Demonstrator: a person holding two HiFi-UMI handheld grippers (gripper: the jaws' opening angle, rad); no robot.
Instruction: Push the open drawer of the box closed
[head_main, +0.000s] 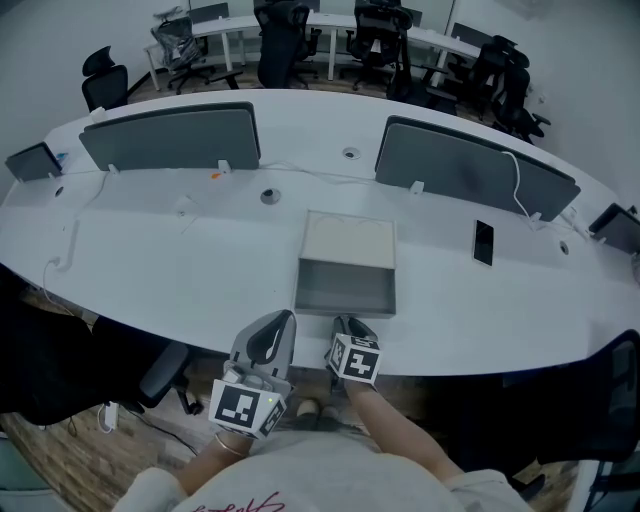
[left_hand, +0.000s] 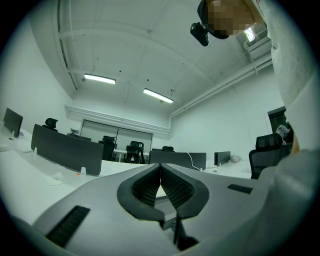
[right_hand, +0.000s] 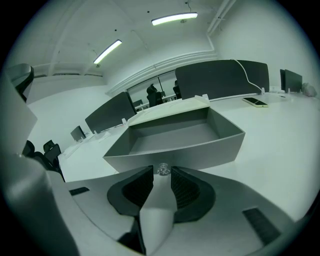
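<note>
- A white curved desk (head_main: 150, 250) spanned the scene.
- A grey left panel (head_main: 170, 137) and a grey right panel (head_main: 470, 170) stood upright along its far side.
- A dark phone (head_main: 484, 242) lay flat on the desk near the right panel.
- Black office chairs (head_main: 283, 45) stood far behind.

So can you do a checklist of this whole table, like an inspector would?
Surface: white curved table.
Job's things: grey box; its drawer is pulled open toward the person and is empty inside, with a small clear knob on its front.
Clutter: phone lying right of the box.
Grippers: left gripper shut, holding nothing; right gripper open, lined up with the knob, pads not pressing on it.
Cables: white cable over the right divider; another at the table's left.
Surroundings: two grey dividers on the table; office chairs behind.
</note>
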